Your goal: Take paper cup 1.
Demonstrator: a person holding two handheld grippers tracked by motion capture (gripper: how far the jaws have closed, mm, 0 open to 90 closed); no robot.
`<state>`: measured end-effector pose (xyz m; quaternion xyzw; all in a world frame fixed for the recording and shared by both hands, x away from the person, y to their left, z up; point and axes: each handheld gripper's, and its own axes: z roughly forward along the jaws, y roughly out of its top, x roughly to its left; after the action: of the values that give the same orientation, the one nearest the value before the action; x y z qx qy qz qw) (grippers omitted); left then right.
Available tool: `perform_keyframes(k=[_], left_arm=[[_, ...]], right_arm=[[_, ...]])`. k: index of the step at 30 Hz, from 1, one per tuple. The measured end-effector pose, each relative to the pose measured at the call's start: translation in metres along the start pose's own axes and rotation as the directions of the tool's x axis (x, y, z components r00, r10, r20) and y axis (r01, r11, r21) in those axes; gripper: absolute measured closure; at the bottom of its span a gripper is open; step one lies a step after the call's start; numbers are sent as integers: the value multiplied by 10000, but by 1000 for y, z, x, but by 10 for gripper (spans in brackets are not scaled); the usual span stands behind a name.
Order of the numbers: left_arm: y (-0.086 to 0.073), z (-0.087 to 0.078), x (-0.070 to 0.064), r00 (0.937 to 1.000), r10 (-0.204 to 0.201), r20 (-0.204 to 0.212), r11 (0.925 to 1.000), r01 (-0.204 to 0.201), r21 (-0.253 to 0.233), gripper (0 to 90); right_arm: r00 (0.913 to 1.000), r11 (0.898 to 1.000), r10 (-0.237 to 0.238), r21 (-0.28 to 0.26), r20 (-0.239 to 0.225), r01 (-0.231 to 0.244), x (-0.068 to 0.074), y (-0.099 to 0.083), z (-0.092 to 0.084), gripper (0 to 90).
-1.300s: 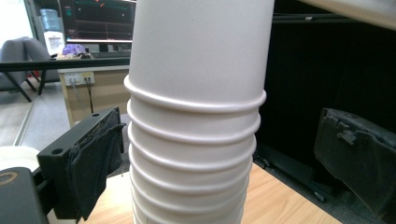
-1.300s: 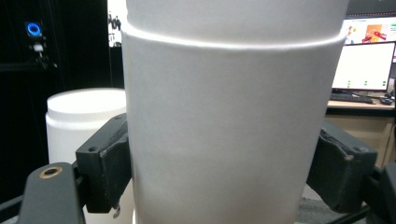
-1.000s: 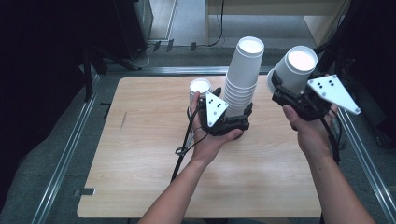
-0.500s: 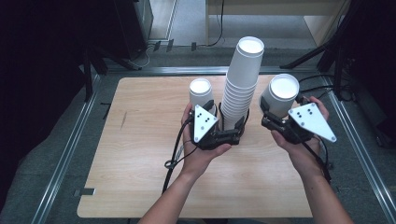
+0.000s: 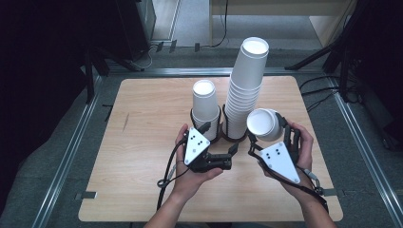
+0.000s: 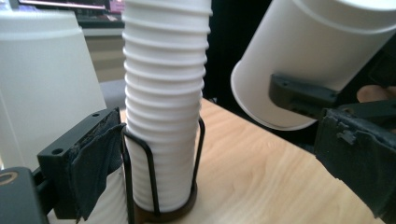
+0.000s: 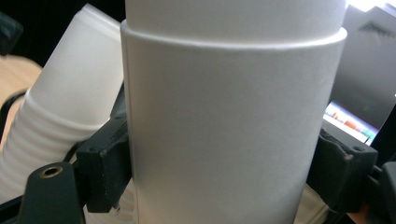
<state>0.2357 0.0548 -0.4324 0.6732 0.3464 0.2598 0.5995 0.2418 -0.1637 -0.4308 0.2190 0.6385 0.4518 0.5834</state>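
A tall stack of upturned white paper cups (image 5: pixel 244 90) stands in a black wire holder (image 6: pixel 149 177) at the middle of the wooden table (image 5: pixel 142 156). Left of it, a shorter white cup (image 5: pixel 205 107) sits in a second holder. My right gripper (image 5: pixel 268 134) is shut on a single white paper cup (image 5: pixel 263 124), held tilted just right of the stack's base; in the right gripper view the cup (image 7: pixel 224 130) sits between both jaws. My left gripper (image 5: pixel 221 140) is open, with the foot of the stack (image 6: pixel 163 102) between its wide-apart jaws.
A metal frame (image 5: pixel 71 156) borders the table, with dark floor and cables beyond. Bare wood lies left of the cups and along the near edge. Both forearms come in from the bottom.
The right gripper has come down and toward me with its cup, from high right of the stack to beside its base. The left gripper has drawn back and slightly left.
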Motion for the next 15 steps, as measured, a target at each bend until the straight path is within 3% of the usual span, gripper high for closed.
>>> perform_keyframes(k=[1,3,5,8,12,15], left_arm=[[0,0,0,10000,0,0,10000,0,0,18],[-8,-6,1,10000,5,91,9997,-8,242,18],[-13,-9,3,9998,-99,152,9993,93,373,18],[-15,-10,5,9997,-179,179,9980,168,615,18],[-20,-17,5,9999,-59,141,9964,46,842,18],[-24,-21,8,9996,-153,235,9958,131,910,19]], right_arm=[[10000,10000,0,0,0,0,0,0,0,181],[9986,9986,-521,-15,-57,521,11,-4,-2,182],[9974,9975,-713,-4,-140,713,17,-6,-3,182],[9906,9908,-1351,72,-211,1353,26,-9,-3,182],[9882,9887,-1493,41,-353,1496,31,-13,-6,182],[9809,9819,-1892,16,-454,1895,35,-19,-8,182]])
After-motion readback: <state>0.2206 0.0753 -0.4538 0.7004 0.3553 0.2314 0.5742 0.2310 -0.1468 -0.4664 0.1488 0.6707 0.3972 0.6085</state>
